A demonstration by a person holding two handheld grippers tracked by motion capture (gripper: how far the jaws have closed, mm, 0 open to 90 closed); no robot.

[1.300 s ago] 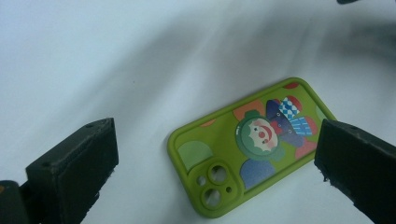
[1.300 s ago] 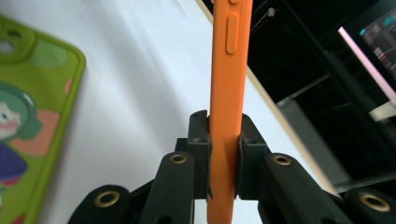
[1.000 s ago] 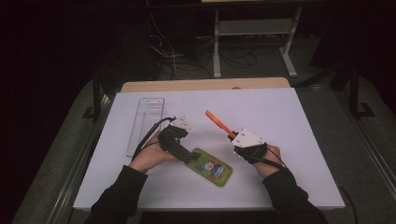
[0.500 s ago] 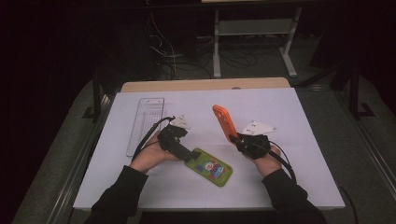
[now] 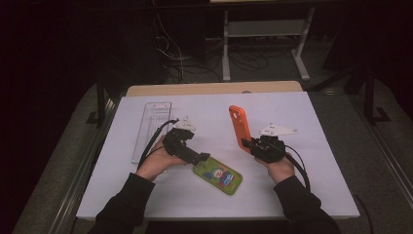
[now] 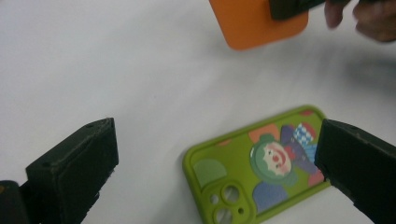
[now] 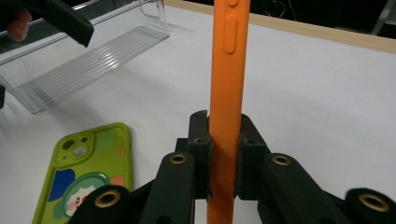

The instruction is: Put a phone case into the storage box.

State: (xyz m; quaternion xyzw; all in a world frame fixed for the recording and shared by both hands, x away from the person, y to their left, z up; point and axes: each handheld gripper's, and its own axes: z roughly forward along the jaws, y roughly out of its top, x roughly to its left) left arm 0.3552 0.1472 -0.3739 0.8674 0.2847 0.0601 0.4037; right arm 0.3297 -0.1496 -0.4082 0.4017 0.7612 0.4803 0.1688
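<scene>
Two phone cases are out on the white-topped desk [image 5: 311, 190], along with one clear plastic tray and two hand-held tools. The orange silicone phone case [image 5: 239, 127] is held off the desk, standing on edge, pinched at its lower end between the jaws of the right tool [image 5: 249, 144]; in the right gripper view those jaws press flat against both faces of the thin case [image 7: 227, 84]. The green phone case with a cartoon clown print [image 5: 217, 175] lies flat, back up, near the middle of the front half of the desk, well apart from the orange one. The left tool [image 5: 200, 158] hovers just at that case's upper left corner with its jaws spread wide; in the left gripper view the green case [image 6: 261, 168] sits between the two black jaws without either touching it. The long clear ribbed plastic tray [image 5: 151, 127] lies lengthwise along the left side, close to the left edge of the white sheet. The right third of the desk, the far strip behind the orange case and the front strip near the person's sleeves are bare white surface.
</scene>
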